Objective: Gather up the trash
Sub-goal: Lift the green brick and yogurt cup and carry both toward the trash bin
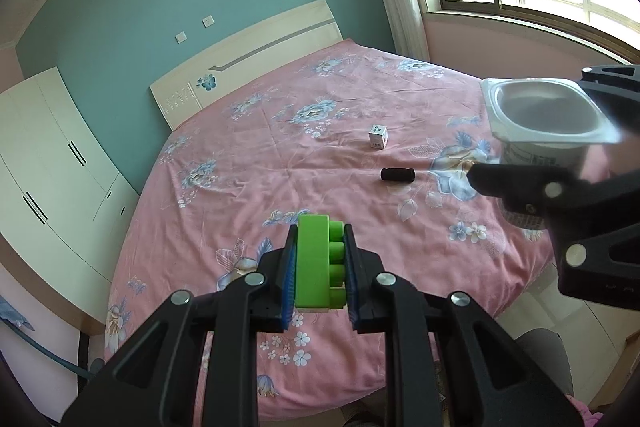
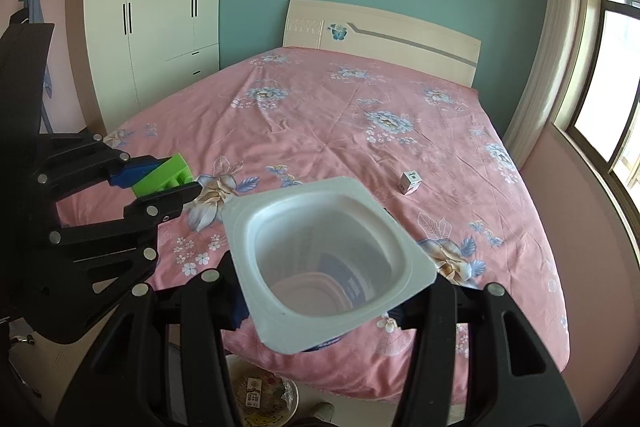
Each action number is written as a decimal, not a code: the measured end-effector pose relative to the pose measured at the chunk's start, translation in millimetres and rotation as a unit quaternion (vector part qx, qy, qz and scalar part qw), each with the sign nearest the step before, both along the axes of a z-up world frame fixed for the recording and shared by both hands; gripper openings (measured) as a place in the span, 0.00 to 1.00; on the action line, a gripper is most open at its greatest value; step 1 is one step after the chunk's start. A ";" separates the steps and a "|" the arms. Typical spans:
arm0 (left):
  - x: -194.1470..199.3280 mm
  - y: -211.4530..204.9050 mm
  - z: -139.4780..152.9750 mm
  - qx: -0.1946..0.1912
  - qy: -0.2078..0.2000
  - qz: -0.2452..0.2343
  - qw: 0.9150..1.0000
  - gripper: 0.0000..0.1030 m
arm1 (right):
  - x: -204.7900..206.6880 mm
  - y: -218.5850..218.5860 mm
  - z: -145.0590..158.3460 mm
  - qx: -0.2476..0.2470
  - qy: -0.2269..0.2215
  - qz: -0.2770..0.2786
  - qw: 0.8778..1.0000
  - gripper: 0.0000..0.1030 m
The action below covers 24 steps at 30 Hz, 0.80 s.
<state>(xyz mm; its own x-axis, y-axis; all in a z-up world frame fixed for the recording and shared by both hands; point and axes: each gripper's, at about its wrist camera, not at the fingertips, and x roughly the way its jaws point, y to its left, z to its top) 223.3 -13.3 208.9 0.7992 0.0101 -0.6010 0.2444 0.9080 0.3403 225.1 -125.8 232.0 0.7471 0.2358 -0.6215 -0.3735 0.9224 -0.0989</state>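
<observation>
While both grippers are loaded above the near edge of the bed (image 2: 320, 115), the step in hand looks like carrying the catch to the bin. The right gripper (image 2: 332, 307) pinches an empty white yogurt cup (image 2: 332, 267) by its body, mouth tilted toward the camera; in the left wrist view the cup (image 1: 548, 115) sits at about three o'clock. The left gripper (image 1: 320, 267) has its blue pads (image 1: 289, 279) pressed against a green toy brick (image 1: 316, 263), studs facing right.

Below the cup, at six o'clock in the right wrist view, a trash bin (image 2: 264, 395) with wrappers inside shows on the floor, just off the bed's foot. To do this well, bring each load over that opening before spreading the fingers, and keep the cup's squeeze light, since its thin wall probably buckles.

Left on the pink floral sheet: a small white box (image 1: 378, 137) and a black cylinder (image 1: 398, 175), near each other at about one o'clock.
</observation>
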 end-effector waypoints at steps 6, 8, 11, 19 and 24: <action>-20.9 11.2 -11.3 0.006 0.008 0.001 1.000 0.22 | -25.3 6.0 -4.6 -0.016 0.002 0.012 1.000 0.51; -24.6 13.6 -17.6 0.007 0.013 0.001 1.000 0.22 | -31.6 7.2 -8.8 -0.019 0.004 0.015 1.000 0.51; -30.6 18.0 -28.2 0.006 0.021 -0.001 1.000 0.22 | -39.4 7.7 -16.5 -0.023 0.002 0.016 1.000 0.51; -41.2 27.2 -61.4 0.004 0.050 0.000 0.999 0.22 | -42.9 9.8 -47.4 -0.032 0.023 0.023 0.999 0.51; -46.3 29.5 -87.7 0.009 0.078 -0.003 0.997 0.22 | -38.4 12.0 -72.3 -0.034 0.046 0.023 0.998 0.51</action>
